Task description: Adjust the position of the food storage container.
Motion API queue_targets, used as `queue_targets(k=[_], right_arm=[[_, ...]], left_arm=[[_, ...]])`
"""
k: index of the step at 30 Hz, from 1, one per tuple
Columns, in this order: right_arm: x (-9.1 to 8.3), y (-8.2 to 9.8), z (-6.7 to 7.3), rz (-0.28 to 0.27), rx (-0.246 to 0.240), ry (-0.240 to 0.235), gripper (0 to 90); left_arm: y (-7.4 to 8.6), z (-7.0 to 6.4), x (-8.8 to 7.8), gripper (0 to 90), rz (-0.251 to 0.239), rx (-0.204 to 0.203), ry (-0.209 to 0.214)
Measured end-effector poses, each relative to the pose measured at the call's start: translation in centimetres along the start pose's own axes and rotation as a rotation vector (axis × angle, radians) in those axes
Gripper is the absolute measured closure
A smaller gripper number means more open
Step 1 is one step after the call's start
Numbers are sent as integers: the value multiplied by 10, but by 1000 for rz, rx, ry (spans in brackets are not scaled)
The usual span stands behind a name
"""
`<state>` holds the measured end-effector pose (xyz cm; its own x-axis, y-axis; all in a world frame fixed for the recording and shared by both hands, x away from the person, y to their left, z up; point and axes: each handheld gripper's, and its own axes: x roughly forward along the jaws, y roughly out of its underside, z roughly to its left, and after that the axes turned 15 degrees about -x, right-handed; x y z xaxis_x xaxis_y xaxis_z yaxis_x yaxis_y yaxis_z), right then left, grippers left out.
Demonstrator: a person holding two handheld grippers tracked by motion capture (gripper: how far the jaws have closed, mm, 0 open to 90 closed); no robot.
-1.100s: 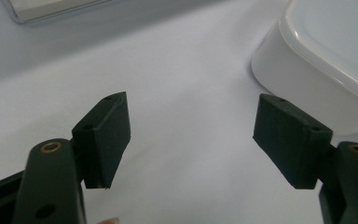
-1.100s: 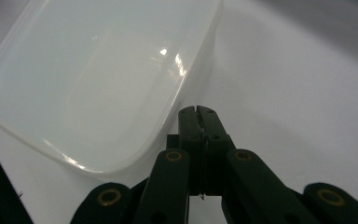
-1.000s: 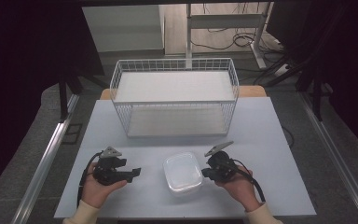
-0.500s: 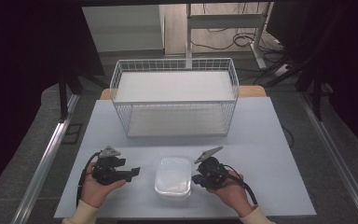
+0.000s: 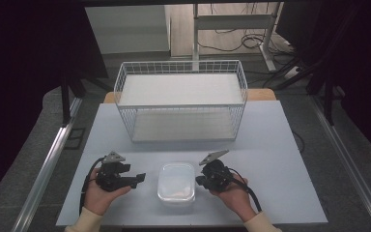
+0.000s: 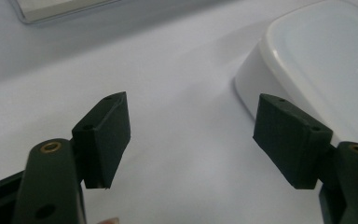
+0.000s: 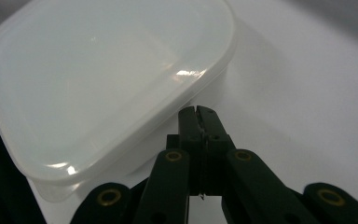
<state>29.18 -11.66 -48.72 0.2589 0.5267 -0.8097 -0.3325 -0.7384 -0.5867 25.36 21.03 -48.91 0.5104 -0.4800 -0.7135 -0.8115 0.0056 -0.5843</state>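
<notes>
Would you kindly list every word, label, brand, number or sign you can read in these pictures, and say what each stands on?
None: no readable text stands anywhere in these views.
Lidded plastic container: plain translucent white, no label or embossing legible.
Wire basket: bare white wire, no tag.
Table: plain surface, no markings.
Left tool and right tool: black jaws with brass-coloured screws, no brand or number visible.

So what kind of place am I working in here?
Probably a lab or recording workspace: dark curtains ring a plain grey table, loose cables lie on the floor, and a white wire basket and lidded plastic container look staged.
</notes>
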Motion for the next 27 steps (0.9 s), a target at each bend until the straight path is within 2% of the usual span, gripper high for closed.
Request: queue_targets(k=[3, 5, 8, 12, 13, 15, 16, 17, 18, 19, 20, 21, 22, 27], right_arm=[[3, -5, 0, -5, -17, 11, 897], [2, -4, 0, -10, -8, 4, 897], [-3, -1, -1, -18, -8, 19, 897], [-21, 8, -5, -73, 20, 58, 888], [-24, 11, -6, -92, 29, 64, 845], [-30, 15, -8, -146, 54, 97, 598], [-30, 15, -8, -146, 54, 97, 598], [-33, 18, -9, -193, 86, 130, 476], [-34, 20, -10, -225, 109, 133, 413], [-36, 22, -14, -264, 150, 92, 318], [-36, 22, -14, -264, 150, 92, 318], [-36, 23, -15, -272, 163, 80, 283], [-36, 23, -15, -273, 168, 91, 250], [-31, 21, -11, -256, 133, 79, 234]], left_arm=[[0, 0, 0, 269, -2, 2, 1], [0, 1, -1, 269, -5, -2, 2], [0, 2, -3, 269, -11, -1, 4], [-1, 1, -8, 270, -46, -11, 13], [-1, 0, -9, 270, -53, -16, 19], [-2, -1, -11, 270, -61, -22, 35], [-2, -1, -11, 270, -61, -22, 35], [-2, -2, -12, 270, -63, -23, 41], [-2, -2, -13, 269, -65, -24, 46], [-2, -3, -13, 269, -68, -27, 54], [-2, -3, -13, 269, -68, -27, 54], [-1, -3, -14, 269, -70, -29, 55], [-1, -2, -15, 269, -70, -31, 57], [0, -5, -20, 267, -84, -36, 64]])
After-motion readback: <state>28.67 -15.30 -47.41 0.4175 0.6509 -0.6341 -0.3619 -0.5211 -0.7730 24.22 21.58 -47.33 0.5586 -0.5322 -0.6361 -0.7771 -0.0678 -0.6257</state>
